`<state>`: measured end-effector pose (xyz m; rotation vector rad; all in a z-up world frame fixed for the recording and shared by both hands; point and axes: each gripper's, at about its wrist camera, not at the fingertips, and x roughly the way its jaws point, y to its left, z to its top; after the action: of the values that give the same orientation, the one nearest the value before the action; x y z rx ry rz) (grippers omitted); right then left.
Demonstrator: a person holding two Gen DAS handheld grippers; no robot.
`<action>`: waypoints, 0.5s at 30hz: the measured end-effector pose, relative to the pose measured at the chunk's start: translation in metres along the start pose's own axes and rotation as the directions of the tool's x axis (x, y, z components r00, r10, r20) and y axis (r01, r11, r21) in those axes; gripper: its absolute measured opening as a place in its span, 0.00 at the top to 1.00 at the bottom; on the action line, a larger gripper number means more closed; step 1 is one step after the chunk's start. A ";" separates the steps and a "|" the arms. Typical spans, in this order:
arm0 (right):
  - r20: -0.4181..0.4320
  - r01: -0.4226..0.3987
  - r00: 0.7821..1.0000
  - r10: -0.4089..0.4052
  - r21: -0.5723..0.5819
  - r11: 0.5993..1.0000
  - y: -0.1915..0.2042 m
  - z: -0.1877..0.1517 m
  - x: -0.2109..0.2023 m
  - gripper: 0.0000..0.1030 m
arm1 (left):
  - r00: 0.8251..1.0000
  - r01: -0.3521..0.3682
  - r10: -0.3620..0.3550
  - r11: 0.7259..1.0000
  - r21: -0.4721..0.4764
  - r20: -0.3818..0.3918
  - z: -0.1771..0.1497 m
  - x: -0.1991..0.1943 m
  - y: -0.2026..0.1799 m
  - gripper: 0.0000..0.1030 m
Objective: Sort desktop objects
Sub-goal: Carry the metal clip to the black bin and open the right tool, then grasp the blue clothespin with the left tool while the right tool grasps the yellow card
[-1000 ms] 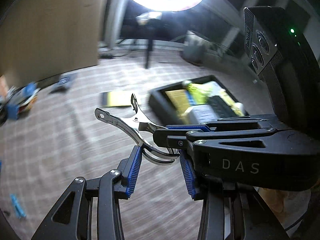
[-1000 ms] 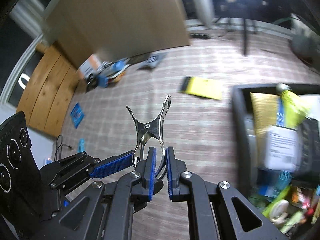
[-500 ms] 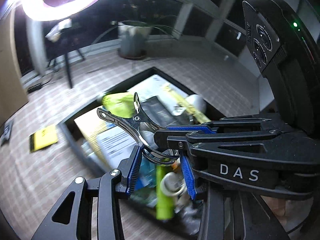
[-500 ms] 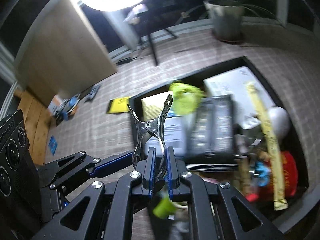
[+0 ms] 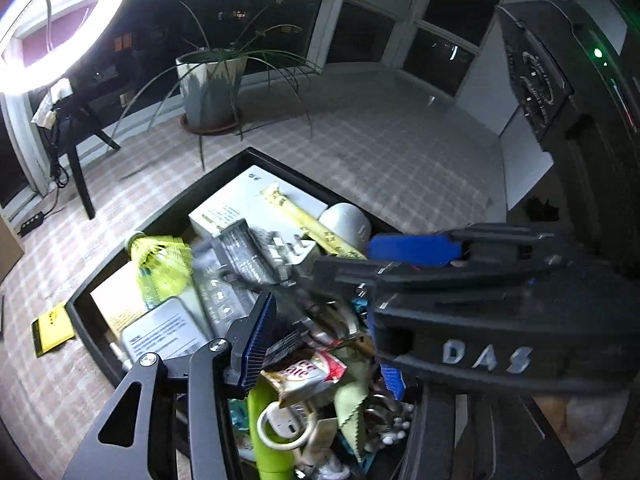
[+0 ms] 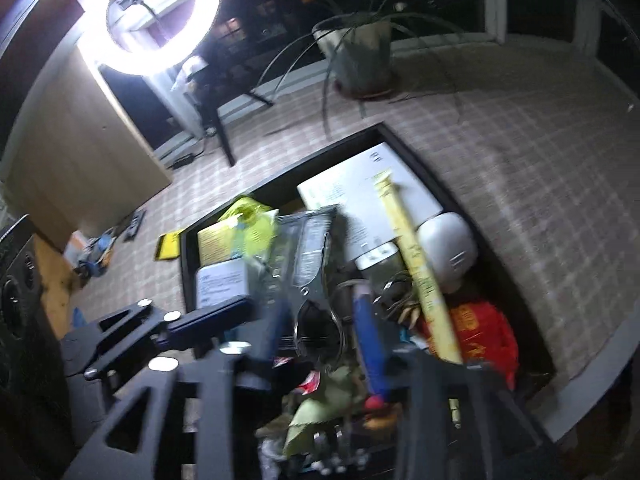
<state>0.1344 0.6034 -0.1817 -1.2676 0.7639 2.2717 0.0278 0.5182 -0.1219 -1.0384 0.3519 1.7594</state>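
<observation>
Ring light (image 6: 160, 16) glowing, upper left of frame. Potted plant (image 5: 212, 88) with long thin leaves on checked floor (image 5: 380, 148), upper middle, before dark windows (image 5: 436, 52). Black stand leg (image 5: 80, 176) at left. Brown board (image 6: 76, 152) left of right-wrist view. Power strip (image 5: 30, 224) at far left edge.

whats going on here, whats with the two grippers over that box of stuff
A person is sorting desk clutter with a hand-held gripper in each hand. Both hang over a black tray already packed with items. The right hand-held gripper is opening its jaws, with a metal spring clip blurred between them, apparently being let go into the tray. The left hand-held gripper is opening too, with nothing clearly pressed by its pads.
</observation>
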 end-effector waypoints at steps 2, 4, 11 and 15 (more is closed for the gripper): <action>0.014 0.007 1.000 -0.007 0.001 1.000 0.000 0.001 -0.002 0.57 | 1.000 -0.018 0.018 1.000 -0.012 -0.001 -0.002 -0.004 0.007 0.50; 0.016 0.001 1.000 -0.001 -0.002 1.000 0.003 0.002 -0.001 0.57 | 0.999 -0.032 0.032 0.999 -0.031 -0.006 -0.007 -0.009 0.017 0.50; -0.001 -0.025 1.000 0.025 -0.051 0.998 0.033 0.000 0.010 0.57 | 0.993 -0.121 0.121 0.985 -0.121 -0.006 -0.037 -0.042 0.065 0.50; -0.021 -0.047 0.999 0.045 -0.092 0.995 0.058 -0.005 0.020 0.57 | 0.986 -0.168 0.169 0.970 -0.173 -0.008 -0.061 -0.066 0.096 0.50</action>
<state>0.0932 0.5580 -0.1864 -1.3272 0.7083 2.3601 -0.0189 0.3956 -0.1273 -1.1535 0.2933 1.9732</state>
